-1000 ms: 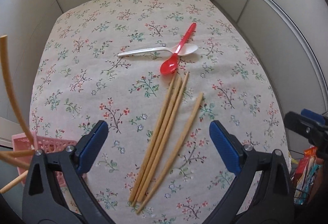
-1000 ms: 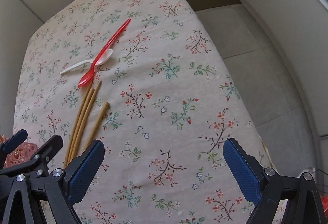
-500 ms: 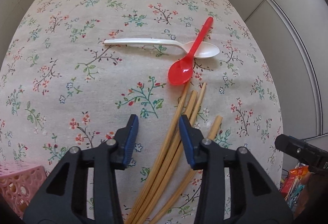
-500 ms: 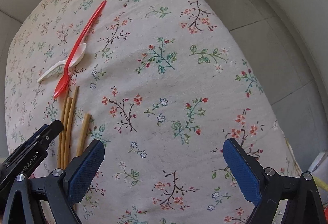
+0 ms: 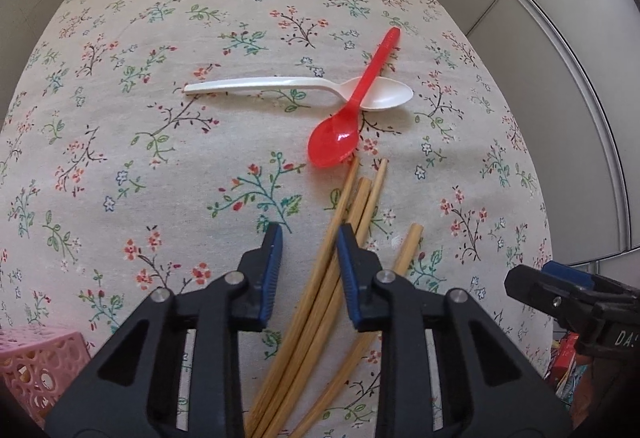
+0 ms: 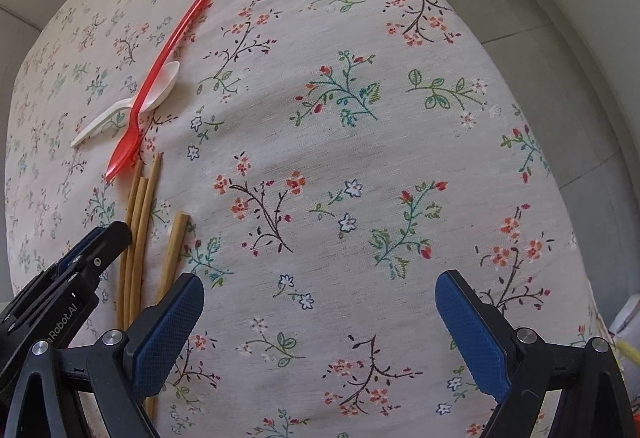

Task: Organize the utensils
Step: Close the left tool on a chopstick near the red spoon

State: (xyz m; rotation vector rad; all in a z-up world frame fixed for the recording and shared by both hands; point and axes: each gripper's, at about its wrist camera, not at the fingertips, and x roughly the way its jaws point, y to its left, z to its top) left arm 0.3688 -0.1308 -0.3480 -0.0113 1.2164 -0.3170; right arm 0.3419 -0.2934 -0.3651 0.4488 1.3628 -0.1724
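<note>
Several wooden chopsticks (image 5: 360, 205) lie bunched on the floral tablecloth (image 5: 160, 117), with one more chopstick (image 5: 408, 250) slightly apart to their right. My left gripper (image 5: 310, 238) points down over the bunch and its jaws are closing. The chopsticks run up between the pads, and a gap still shows at the left pad. A red spoon (image 5: 332, 143) lies across the bowl of a white spoon (image 5: 260, 83) just beyond the chopstick tips. My right gripper (image 6: 320, 302) stands wide open over bare cloth, right of the chopsticks (image 6: 140, 205), with nothing between its fingers.
A pink perforated basket (image 5: 36, 366) sits at the near left corner. The table's right edge drops to a tiled floor (image 6: 540, 57). Colourful packets (image 5: 568, 358) show below the table at the right. Pale wall panels close in the far side.
My left gripper came down and forward over the chopsticks and its jaws narrowed from wide apart to close around the bunch. My right gripper sank nearer the cloth and stayed open.
</note>
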